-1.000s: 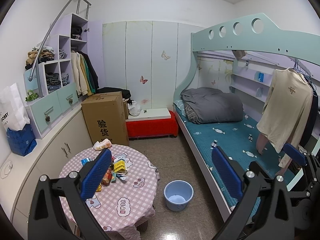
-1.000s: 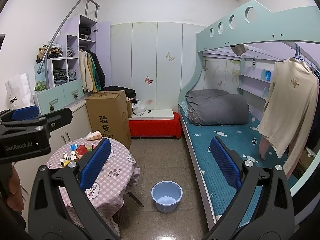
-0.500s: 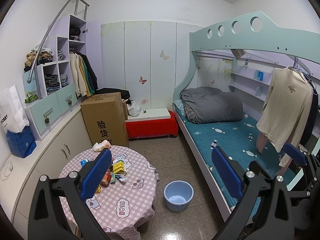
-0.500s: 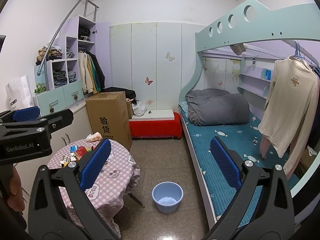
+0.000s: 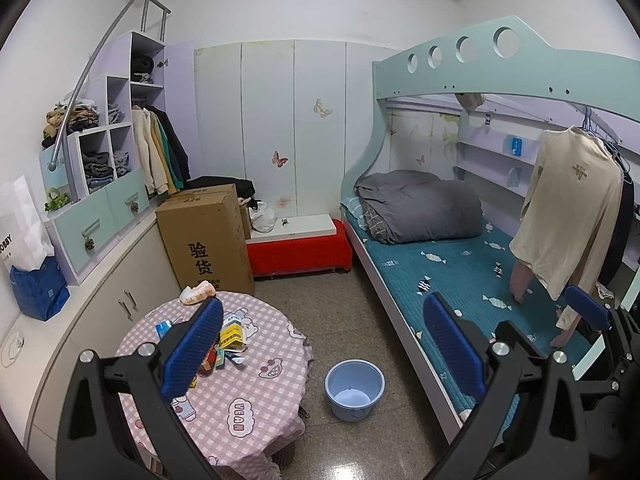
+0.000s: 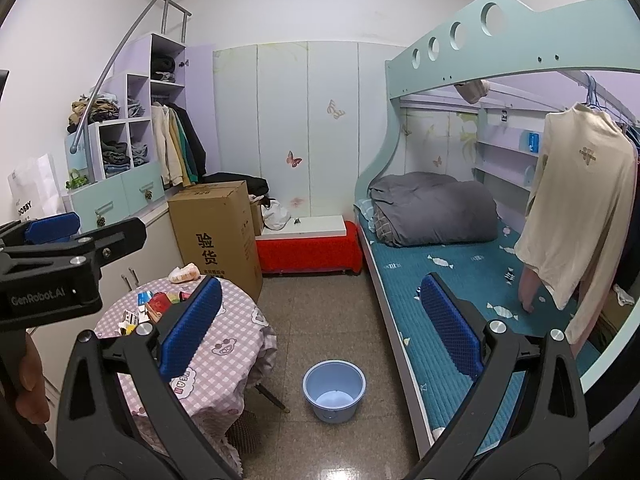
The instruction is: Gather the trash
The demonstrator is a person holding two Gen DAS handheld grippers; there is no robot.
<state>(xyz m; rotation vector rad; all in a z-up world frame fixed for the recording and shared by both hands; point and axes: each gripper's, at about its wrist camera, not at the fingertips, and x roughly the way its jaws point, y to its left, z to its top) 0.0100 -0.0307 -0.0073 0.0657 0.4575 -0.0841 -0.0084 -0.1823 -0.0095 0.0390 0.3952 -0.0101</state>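
A teal-framed bunk bed with a blue quilted mattress (image 5: 452,268) fills the room beyond the right-hand blue pad of each gripper. A round tabletop under a pink checked cloth (image 5: 256,384) sits behind the left-hand pads in both wrist views. A tall brown cardboard box (image 5: 208,240) stands just past the tabletop's far edge. A pale blue plastic bucket (image 5: 354,389), on the tiled floor, shows between the fingers of both tools. A scatter of colourful wrappers and small cartons (image 5: 230,338), the trash to be collected, lies on the tabletop, partly hidden by the left gripper (image 5: 320,352)'s left-hand pad. That gripper's fingers are spread wide and hold nothing. The right gripper (image 6: 318,330) also has its fingers spread apart and empty, above the floor.
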